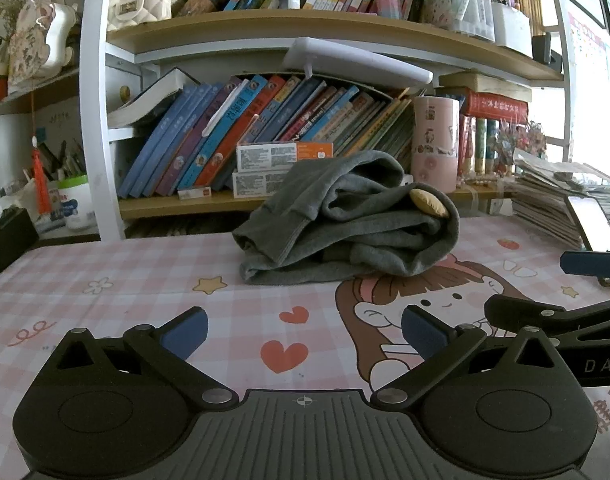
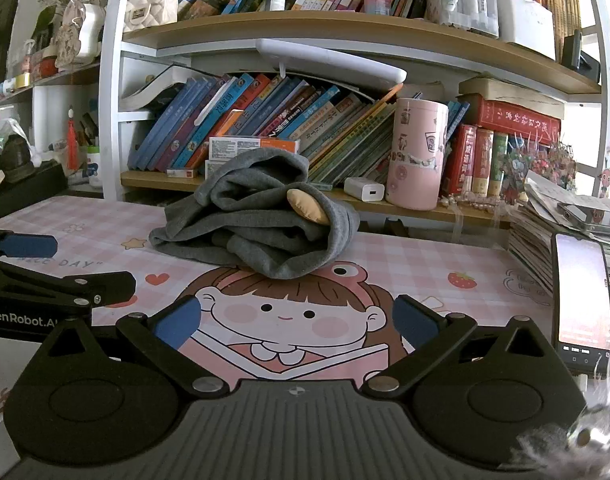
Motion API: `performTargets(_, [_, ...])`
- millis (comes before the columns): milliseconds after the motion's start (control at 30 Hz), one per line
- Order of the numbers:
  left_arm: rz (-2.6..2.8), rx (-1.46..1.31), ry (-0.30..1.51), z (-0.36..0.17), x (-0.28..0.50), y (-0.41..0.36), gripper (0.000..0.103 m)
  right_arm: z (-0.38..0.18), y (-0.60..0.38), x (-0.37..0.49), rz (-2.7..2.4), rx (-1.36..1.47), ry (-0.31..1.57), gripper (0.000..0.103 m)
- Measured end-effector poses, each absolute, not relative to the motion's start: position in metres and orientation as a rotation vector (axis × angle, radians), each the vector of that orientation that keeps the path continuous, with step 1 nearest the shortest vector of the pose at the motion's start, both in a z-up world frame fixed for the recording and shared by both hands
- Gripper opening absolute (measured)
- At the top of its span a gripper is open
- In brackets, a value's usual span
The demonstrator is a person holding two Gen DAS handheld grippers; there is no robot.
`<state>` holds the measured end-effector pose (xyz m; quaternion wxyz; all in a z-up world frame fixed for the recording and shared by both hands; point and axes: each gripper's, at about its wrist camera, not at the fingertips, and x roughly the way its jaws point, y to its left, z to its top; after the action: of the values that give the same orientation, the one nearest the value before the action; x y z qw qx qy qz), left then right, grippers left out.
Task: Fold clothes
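Note:
A grey garment (image 1: 345, 224) lies crumpled in a heap at the far middle of the pink checked desk mat (image 1: 105, 292), with a tan patch (image 1: 428, 202) showing on its right side. It also shows in the right wrist view (image 2: 257, 224). My left gripper (image 1: 305, 334) is open and empty, low over the mat, well short of the garment. My right gripper (image 2: 295, 320) is open and empty, also short of the garment. Each gripper appears at the edge of the other's view: the right one (image 1: 553, 292), the left one (image 2: 65, 264).
A bookshelf (image 1: 305, 128) full of leaning books stands right behind the garment. A pink cylinder (image 2: 419, 152) and a white charger (image 2: 364, 189) sit on its low shelf. A phone (image 2: 583, 300) and a paper stack (image 2: 545, 232) lie at the right.

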<state>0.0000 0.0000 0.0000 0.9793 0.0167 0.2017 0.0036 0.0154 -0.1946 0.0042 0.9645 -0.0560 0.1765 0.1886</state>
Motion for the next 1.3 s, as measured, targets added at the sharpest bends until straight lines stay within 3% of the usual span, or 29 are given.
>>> performTargets(1300, [0.012,0.004,0.433,-0.0015,0.0034,0.0046,0.103,0.0037,-0.1964,0.0192,0.374,-0.096,0.384,0.103])
